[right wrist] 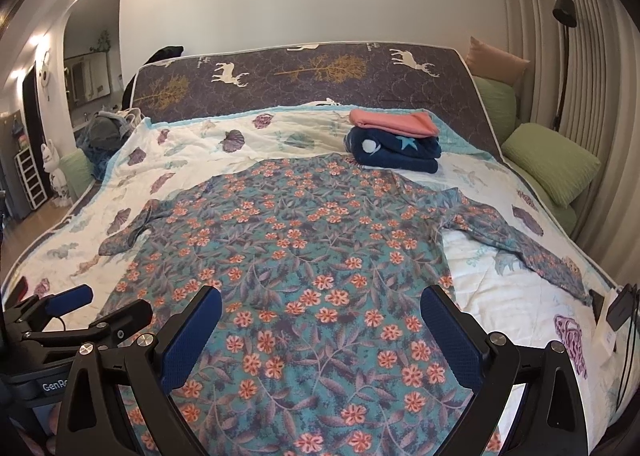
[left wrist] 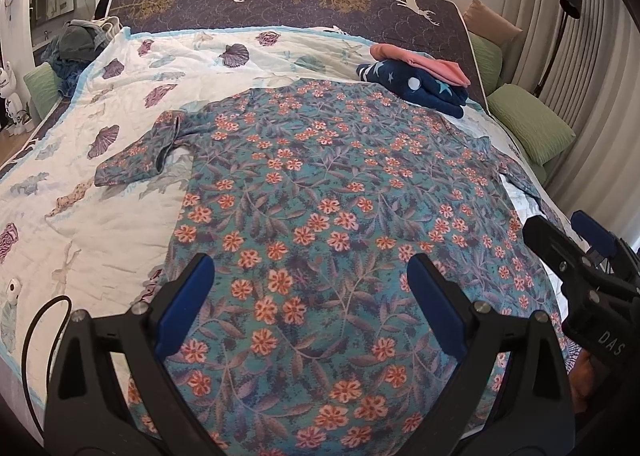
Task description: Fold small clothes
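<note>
The flowery shirt (right wrist: 304, 248) is lying flat on the bed (right wrist: 500, 296), neck pointing away, bottom edge near both grippers. The left gripper (left wrist: 310, 296) and right gripper (right wrist: 322, 320) are hanging wide apart, holding nothing.

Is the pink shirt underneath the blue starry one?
No, the folded pink garment lies on top of the navy star-patterned garment, at the far end of the bed beyond the spread floral shirt.

The left gripper (left wrist: 308, 296) and right gripper (right wrist: 322, 330) are hovering side by side, both pointing forward. Each is holding its jaws spread wide, gripping nothing, with blue pads (right wrist: 452, 340) facing inward.
</note>
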Demonstrator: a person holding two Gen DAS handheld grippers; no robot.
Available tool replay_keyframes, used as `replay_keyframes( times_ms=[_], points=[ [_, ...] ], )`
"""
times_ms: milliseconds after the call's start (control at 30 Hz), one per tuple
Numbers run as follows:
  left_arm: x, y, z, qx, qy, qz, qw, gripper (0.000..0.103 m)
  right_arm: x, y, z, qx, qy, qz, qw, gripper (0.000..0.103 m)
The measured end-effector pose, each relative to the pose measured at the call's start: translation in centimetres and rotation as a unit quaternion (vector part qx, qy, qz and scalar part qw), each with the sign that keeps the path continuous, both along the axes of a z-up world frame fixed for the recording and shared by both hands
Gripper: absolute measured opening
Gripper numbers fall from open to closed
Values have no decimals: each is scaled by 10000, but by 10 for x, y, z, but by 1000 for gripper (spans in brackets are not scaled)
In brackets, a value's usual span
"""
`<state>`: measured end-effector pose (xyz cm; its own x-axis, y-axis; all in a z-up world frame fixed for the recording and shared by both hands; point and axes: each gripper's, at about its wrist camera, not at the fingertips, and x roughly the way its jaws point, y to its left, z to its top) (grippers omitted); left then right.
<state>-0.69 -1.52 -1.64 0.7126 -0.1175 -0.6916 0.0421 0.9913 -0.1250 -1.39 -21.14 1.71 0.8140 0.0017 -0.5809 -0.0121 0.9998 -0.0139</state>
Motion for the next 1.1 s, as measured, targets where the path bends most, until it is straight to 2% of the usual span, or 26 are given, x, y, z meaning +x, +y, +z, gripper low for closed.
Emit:
replay_keyframes(
  times_ms=[133,233,300,333,400,467,533,600,700,767,900,933,1000,1033,1067,1100],
  points=[
    [5,9,-2,26,-9,32,10000,97,4,6,1,-37,15,64,10000,98],
    [13,29,-1,161,-149,224,9995,97,8,8,2,1,40,112,9999,89],
    [22,56,-3,50,-138,524,9985,97,12,10,2,59,93,196,9997,72],
    [28,72,-5,-53,-112,727,9973,97,14,9,1,120,150,262,9995,67],
    [37,110,-10,-285,-113,1199,9923,97,21,9,0,301,300,403,9983,46],
    [44,136,-16,-434,-176,1530,9871,97,29,9,-2,509,438,510,9964,40],
    [54,159,-22,-468,-164,1751,9833,96,36,13,-5,575,497,558,9955,40],
    [67,166,-27,-335,-74,1744,9841,94,42,19,-9,548,543,603,9952,40],
    [89,166,-34,-143,20,1540,9880,88,51,26,-15,571,654,671,9940,40],
    [108,164,-43,-55,167,1431,9896,81,55,28,-18,604,760,694,9929,40],
    [138,163,-57,-35,394,1255,9913,79,66,29,-25,628,893,663,9918,40],
    [143,164,-58,-11,425,1253,9912,76,69,28,-26,634,925,640,9916,40],
    [157,165,-68,-30,615,1230,9905,58,74,25,-29,666,979,587,9912,40],
    [161,167,-72,-110,713,1216,9900,44,77,24,-29,689,999,565,9910,40],
    [166,172,-77,-288,844,1219,9885,34,80,22,-31,710,1018,540,9908,41],
    [169,180,-80,-589,828,1298,9863,33,82,21,-31,730,1031,524,9906,41]
  ],
)
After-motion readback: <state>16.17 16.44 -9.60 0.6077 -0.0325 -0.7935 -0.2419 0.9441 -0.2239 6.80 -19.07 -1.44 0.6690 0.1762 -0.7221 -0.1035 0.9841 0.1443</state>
